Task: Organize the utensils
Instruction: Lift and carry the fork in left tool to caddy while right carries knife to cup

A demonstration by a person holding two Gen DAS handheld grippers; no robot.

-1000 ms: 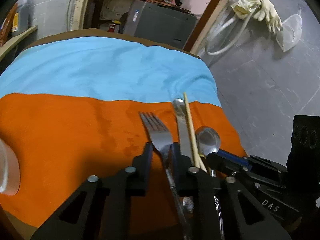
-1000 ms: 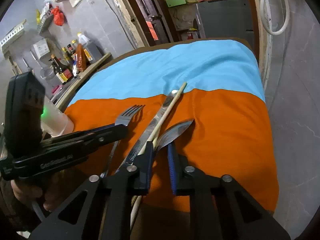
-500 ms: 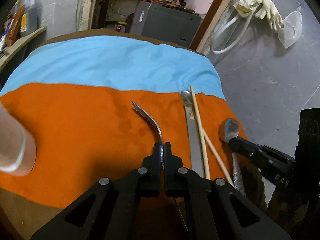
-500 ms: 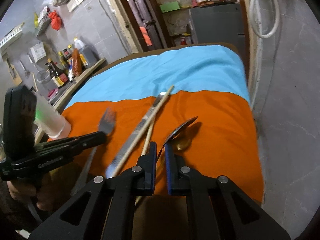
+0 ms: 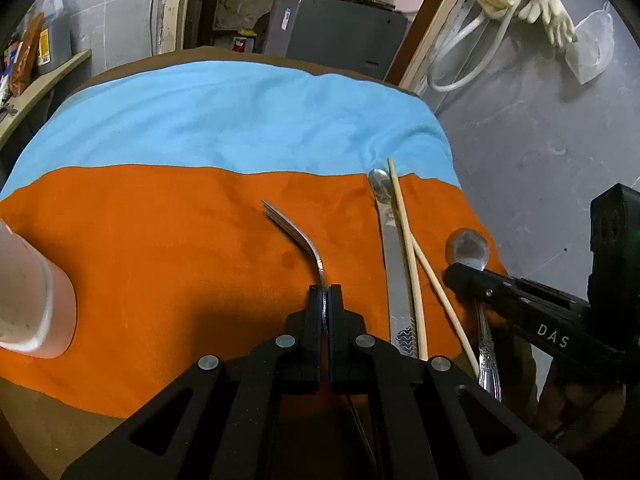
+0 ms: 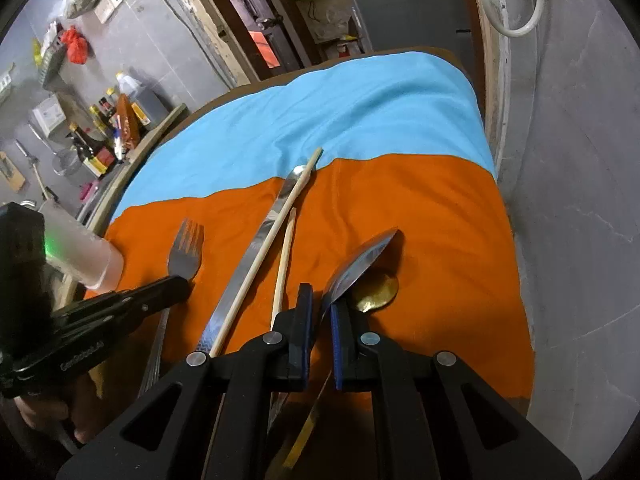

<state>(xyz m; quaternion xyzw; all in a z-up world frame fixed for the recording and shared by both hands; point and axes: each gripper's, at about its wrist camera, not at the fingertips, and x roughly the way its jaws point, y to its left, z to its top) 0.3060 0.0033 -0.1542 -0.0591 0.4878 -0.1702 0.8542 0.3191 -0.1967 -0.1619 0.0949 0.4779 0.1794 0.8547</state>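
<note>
- Left gripper [image 5: 325,294] clamped tight on the neck of the fork [image 5: 294,236], jaws having just drawn together onto it; fork turned on edge in the left wrist view, tines lifted off the orange cloth [image 5: 160,240] and pointing away.
- Right gripper [image 6: 321,300] pinched on the handle of the spoon [image 6: 360,266], just behind the bowl; bowl tipped on its side and raised above the cloth, with a golden reflection below it.
- Between fork and spoon, flat on the orange cloth: a butter knife [image 5: 394,264] with its rounded tip near the seam with the blue cloth [image 5: 240,120], and two wooden chopsticks [image 5: 408,248] crossing over each other, the longer one resting along the knife blade.
- At the left edge of the cloth, a translucent plastic cup [image 5: 28,304], standing well apart from the cutlery.
- In the right wrist view, a hand [image 6: 52,412] wrapped round the left gripper's handle.
- Beyond the table, a grey cabinet [image 5: 332,28], and a shelf of bottles [image 6: 104,120] against the wall.
</note>
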